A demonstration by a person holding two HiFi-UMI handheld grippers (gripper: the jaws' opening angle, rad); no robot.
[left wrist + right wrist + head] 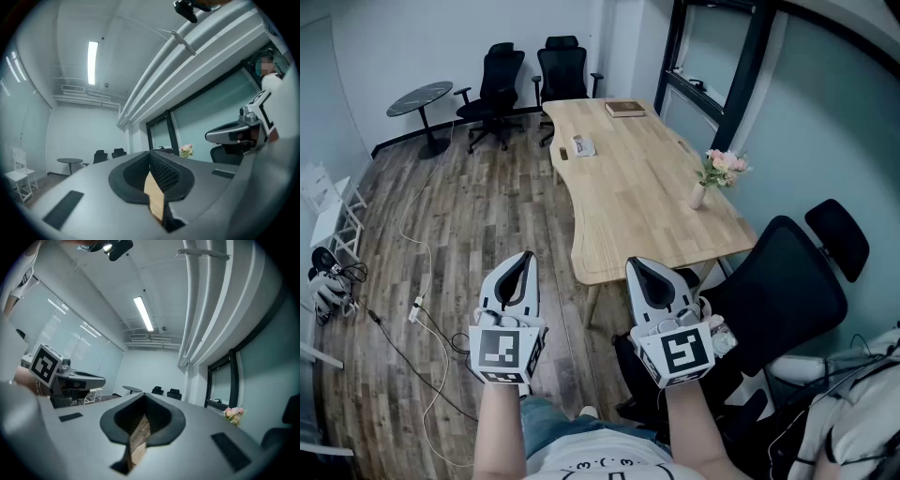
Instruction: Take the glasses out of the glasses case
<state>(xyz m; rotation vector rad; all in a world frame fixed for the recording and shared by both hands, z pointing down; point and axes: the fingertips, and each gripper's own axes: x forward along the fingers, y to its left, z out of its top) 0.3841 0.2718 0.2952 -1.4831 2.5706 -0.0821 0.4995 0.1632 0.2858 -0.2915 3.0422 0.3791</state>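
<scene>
Approach stage: the left tongs (522, 270) and right tongs (645, 277) are both pressed together and hold nothing. They are raised side by side, short of the wooden tabletop (628, 206). I cannot identify the glasses case for certain; a small pale object (583, 145) near the far end may be it. I judge I should move closer first, then open one pair to steady the case. A flower vase (701, 192) stands at the right edge, office chairs (530, 80) beyond, and a plank floor (469, 225) below.

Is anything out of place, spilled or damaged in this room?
Nothing looks spilled or broken. The vase stands upright on the table. Only a white cable lies loose across the floor, where someone might trip on it.
</scene>
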